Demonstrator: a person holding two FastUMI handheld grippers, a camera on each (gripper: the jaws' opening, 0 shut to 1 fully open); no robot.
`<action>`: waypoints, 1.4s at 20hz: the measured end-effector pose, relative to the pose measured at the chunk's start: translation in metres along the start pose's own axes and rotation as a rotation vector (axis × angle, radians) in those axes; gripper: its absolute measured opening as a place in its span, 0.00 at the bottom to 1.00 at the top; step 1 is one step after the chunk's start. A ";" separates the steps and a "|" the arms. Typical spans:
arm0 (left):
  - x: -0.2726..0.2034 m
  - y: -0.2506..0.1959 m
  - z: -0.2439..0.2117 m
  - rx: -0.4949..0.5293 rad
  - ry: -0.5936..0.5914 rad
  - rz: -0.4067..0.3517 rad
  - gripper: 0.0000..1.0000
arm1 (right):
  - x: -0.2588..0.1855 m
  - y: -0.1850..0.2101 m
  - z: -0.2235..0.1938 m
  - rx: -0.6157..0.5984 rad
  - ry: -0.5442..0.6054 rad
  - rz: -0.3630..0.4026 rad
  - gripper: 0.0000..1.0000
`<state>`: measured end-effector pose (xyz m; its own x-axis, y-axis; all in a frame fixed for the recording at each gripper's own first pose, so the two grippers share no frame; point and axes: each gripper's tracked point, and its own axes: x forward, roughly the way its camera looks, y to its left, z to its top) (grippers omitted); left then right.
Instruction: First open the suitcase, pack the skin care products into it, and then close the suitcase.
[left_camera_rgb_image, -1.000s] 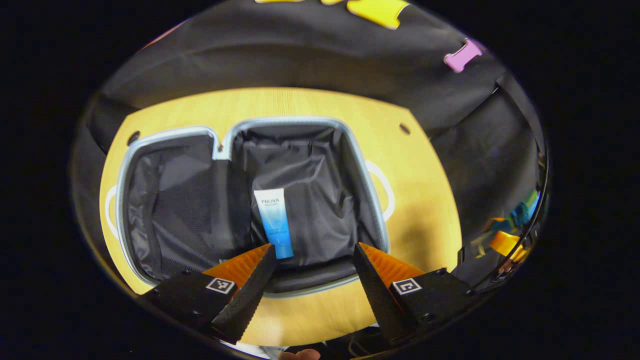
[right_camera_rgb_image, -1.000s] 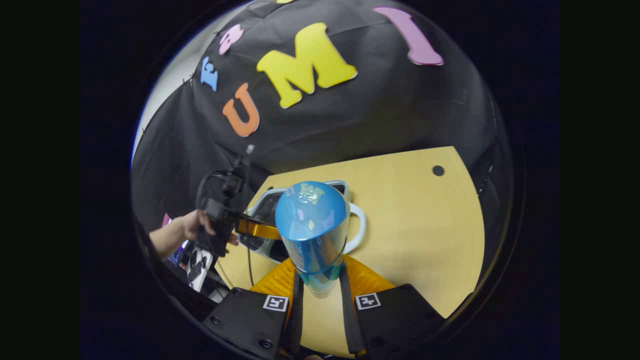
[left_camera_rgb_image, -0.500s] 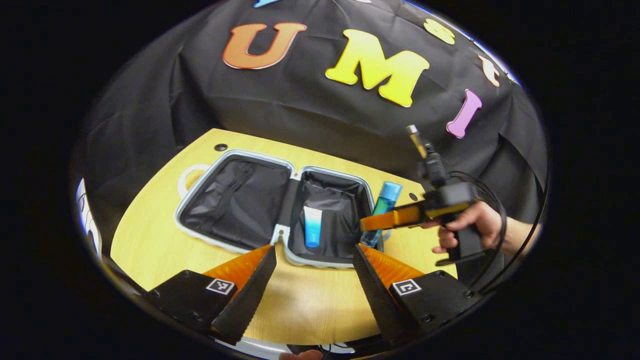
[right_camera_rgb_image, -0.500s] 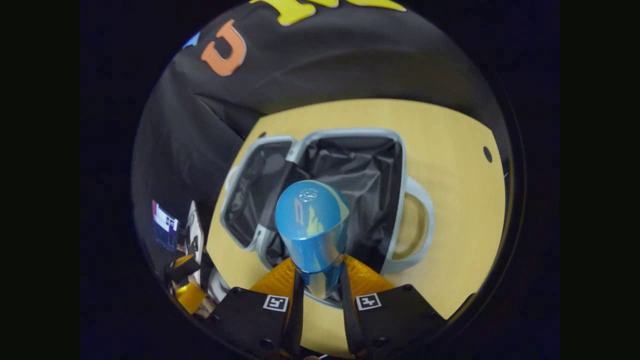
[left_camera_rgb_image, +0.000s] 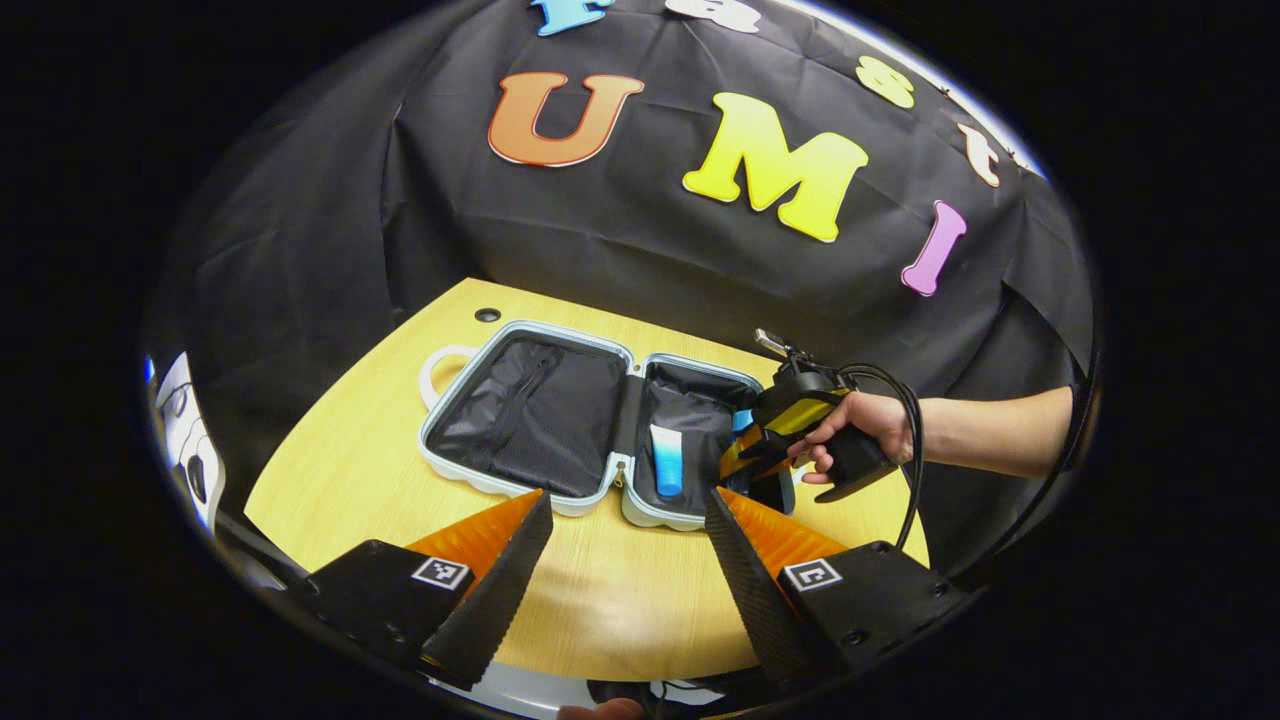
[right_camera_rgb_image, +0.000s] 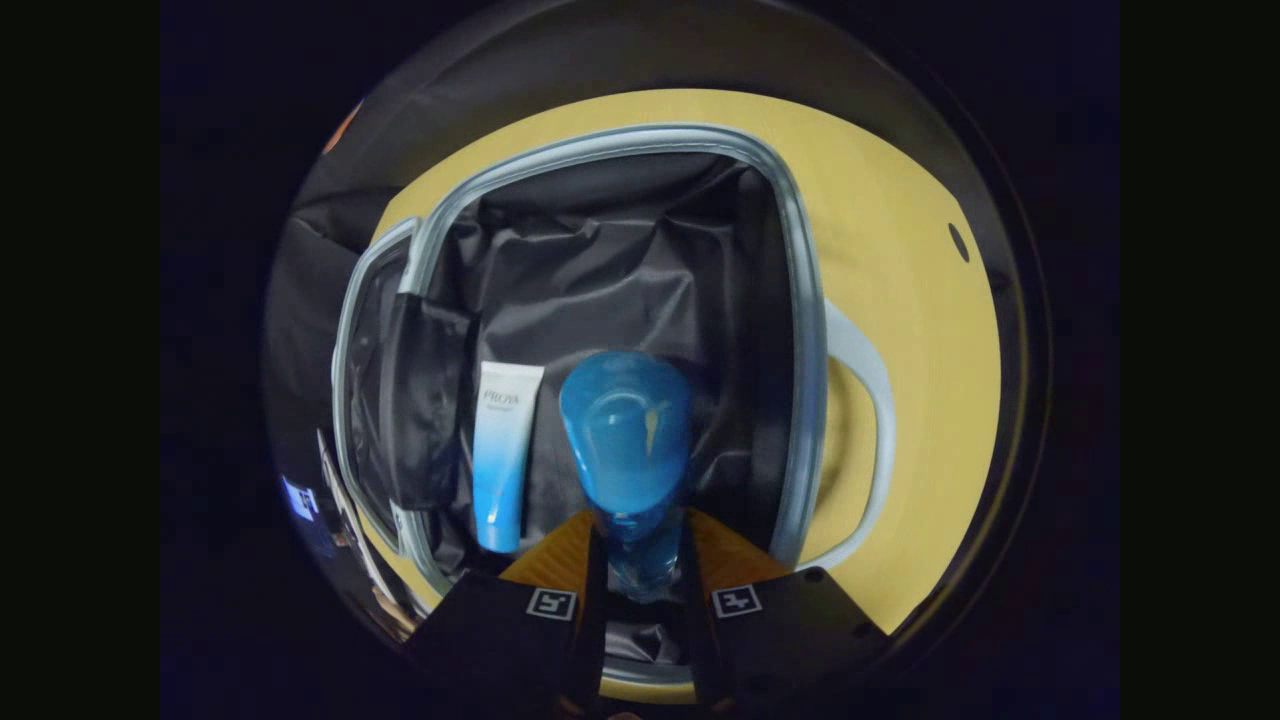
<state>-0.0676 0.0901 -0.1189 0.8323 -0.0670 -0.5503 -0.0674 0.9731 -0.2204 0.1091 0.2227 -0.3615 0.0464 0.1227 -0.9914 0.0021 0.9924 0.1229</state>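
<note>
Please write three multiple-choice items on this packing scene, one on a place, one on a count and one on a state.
1. Where does the tube lie?
A. In the open suitcase
B. On the bare table
C. In the left gripper

2. How many products are inside or over the suitcase?
A. One
B. Two
C. Four

3. How is the right gripper?
A. Open and empty
B. Shut on the bottle
C. Shut on the tube

Key:
1 A, the tube rests on the dark lining of the right-hand half in the left gripper view.
2 B, the tube lies in the case and the bottle is held above the lining beside it.
3 B, both jaws press the bottle's lower part in the right gripper view, while the left gripper stands open over the table.
</note>
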 end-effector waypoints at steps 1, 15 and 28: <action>-0.001 0.001 0.001 0.003 -0.003 -0.001 0.98 | 0.003 -0.002 0.001 0.011 0.002 -0.022 0.32; -0.004 0.063 0.022 -0.035 -0.059 0.050 0.98 | -0.041 0.000 -0.010 -0.040 -0.114 -0.010 0.50; 0.156 0.242 0.062 -0.221 0.001 0.081 0.98 | -0.279 -0.058 -0.071 -0.293 -0.936 0.078 0.71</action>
<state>0.0800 0.3284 -0.2078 0.8187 0.0091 -0.5741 -0.2531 0.9032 -0.3466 0.0252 0.1312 -0.0954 0.8088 0.2577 -0.5287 -0.2766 0.9599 0.0448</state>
